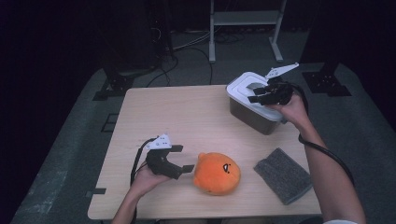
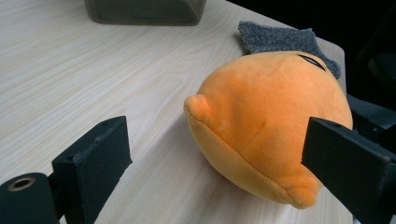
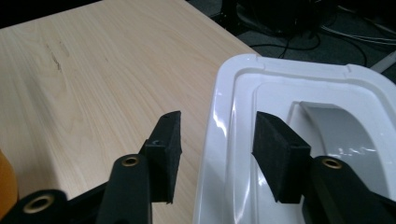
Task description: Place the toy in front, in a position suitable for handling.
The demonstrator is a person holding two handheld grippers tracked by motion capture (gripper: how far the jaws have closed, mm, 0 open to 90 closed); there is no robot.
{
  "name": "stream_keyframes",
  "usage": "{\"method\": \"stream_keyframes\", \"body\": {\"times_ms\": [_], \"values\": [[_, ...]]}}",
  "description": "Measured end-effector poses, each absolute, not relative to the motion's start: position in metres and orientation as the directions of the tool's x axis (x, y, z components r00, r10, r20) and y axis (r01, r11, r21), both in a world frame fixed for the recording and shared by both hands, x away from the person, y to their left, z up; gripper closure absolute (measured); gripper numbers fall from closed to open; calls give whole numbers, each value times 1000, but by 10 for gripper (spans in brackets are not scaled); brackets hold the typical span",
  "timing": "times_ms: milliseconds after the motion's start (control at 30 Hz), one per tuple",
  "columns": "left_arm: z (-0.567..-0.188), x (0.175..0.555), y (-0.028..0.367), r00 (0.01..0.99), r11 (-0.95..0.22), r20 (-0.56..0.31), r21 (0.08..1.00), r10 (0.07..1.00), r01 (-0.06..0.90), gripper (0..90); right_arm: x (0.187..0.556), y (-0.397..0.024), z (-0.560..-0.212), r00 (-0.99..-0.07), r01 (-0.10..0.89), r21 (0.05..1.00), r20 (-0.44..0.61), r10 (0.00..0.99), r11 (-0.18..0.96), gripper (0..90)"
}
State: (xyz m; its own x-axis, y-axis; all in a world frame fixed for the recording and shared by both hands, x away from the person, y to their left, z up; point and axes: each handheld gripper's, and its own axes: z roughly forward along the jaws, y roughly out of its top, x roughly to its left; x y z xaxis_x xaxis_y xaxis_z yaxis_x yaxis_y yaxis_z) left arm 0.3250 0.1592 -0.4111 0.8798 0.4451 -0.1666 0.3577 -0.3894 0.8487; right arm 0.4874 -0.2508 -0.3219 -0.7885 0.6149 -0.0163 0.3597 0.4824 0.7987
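Note:
An orange plush toy (image 1: 217, 173) lies on the wooden table (image 1: 177, 112) near the front edge. My left gripper (image 1: 184, 157) sits just left of it, jaws open and pointing at it. In the left gripper view the plush toy (image 2: 271, 121) lies ahead of the left gripper (image 2: 219, 140), close to the right jaw. At the back right stands a dark box (image 1: 252, 116) with a white lid (image 1: 243, 84). My right gripper (image 1: 254, 92) hovers over it. In the right gripper view the lid's (image 3: 280, 88) left rim lies between the right gripper's (image 3: 215, 135) jaws, with gaps on both sides.
A grey cloth (image 1: 282, 175) lies flat at the front right of the table, right of the plush; its edge (image 2: 280, 39) shows behind the toy. Bare tabletop spans the middle and back left. Cables and a metal rack stand on the floor beyond the table.

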Motion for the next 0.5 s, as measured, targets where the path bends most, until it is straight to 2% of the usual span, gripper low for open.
{"method": "stream_keyframes", "body": {"times_ms": [500], "values": [[-413,325,156,885,-400,-182,840,428,366,50,496,-236,-346,-778,388,740,-57,626,549,581]]}}
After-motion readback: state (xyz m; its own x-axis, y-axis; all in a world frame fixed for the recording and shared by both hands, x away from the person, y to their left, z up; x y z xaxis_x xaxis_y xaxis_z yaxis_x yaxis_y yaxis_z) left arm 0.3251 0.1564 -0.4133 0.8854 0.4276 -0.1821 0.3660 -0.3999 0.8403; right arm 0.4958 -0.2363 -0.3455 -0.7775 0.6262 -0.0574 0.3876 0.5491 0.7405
